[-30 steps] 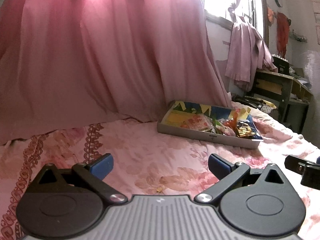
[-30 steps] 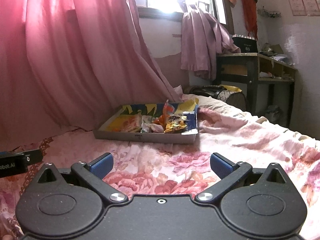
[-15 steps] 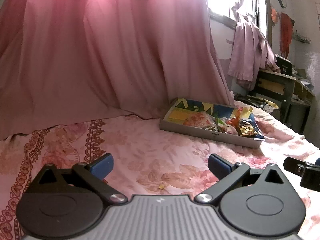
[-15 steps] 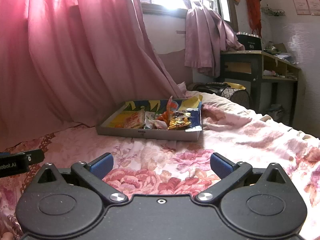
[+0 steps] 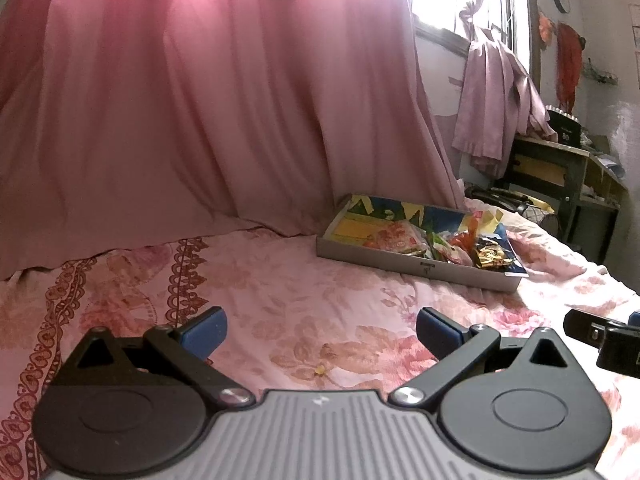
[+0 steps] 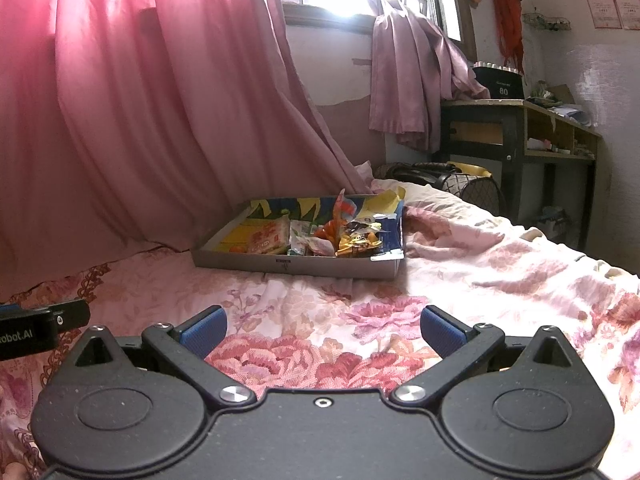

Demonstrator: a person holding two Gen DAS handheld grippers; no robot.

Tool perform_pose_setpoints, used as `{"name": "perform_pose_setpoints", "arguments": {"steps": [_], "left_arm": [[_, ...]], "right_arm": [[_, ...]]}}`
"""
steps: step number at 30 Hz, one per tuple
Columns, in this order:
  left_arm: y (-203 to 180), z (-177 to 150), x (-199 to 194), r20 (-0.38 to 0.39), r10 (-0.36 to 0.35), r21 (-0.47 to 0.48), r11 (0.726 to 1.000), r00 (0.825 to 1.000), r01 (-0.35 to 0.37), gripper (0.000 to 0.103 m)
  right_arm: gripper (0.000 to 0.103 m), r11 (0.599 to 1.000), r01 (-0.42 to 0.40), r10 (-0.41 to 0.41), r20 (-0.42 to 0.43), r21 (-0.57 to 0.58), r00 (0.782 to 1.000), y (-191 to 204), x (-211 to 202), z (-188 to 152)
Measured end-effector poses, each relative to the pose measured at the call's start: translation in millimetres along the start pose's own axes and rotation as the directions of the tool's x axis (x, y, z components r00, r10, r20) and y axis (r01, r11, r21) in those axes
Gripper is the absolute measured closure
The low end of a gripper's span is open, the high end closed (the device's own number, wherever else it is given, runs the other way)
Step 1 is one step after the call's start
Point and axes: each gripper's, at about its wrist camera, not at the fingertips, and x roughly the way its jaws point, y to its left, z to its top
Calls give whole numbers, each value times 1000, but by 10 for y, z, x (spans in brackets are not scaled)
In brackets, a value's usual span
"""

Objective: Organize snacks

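A: Left wrist view?
B: Left claw (image 5: 320, 330) spread wide, empty, above floral bedspread (image 5: 280, 300). Snack tray (image 5: 400, 260) ahead to the right, near pink curtain (image 5: 200, 100).

A: Right wrist view?
B: Right claw (image 6: 323, 330) wide too, gripping nothing. Tray (image 6: 296, 266) straight ahead on bed, wrapped snacks (image 6: 320, 236) piled inside.

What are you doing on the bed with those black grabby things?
A person holds a gripper in each hand to tidy some snacks. The left gripper and the right gripper are both open with nothing between their blue fingers, low over the flowery bedspread. The snack packets lie piled in a shallow cardboard tray further along the bed, by the pink curtain. Nothing has been picked up yet.
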Motion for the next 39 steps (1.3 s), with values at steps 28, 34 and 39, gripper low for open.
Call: {"name": "perform_pose_setpoints", "arguments": {"steps": [28,34,39], "left_arm": [[-30,-18,-12,-4,-1,2,1000,1000,1,0],[-30,-20,-13,-4,-1,3,1000,1000,1,0],[-31,-20,-13,-5,-1,2,1000,1000,1,0]], "right_arm": [[1,1000,-3,3,-13,-3,1000,-9,16,-36],[1,1000,-3,3,-13,-3,1000,-5,21,-30],[1,1000,-2,2,-15,-3,1000,-4,29,-25]]}}
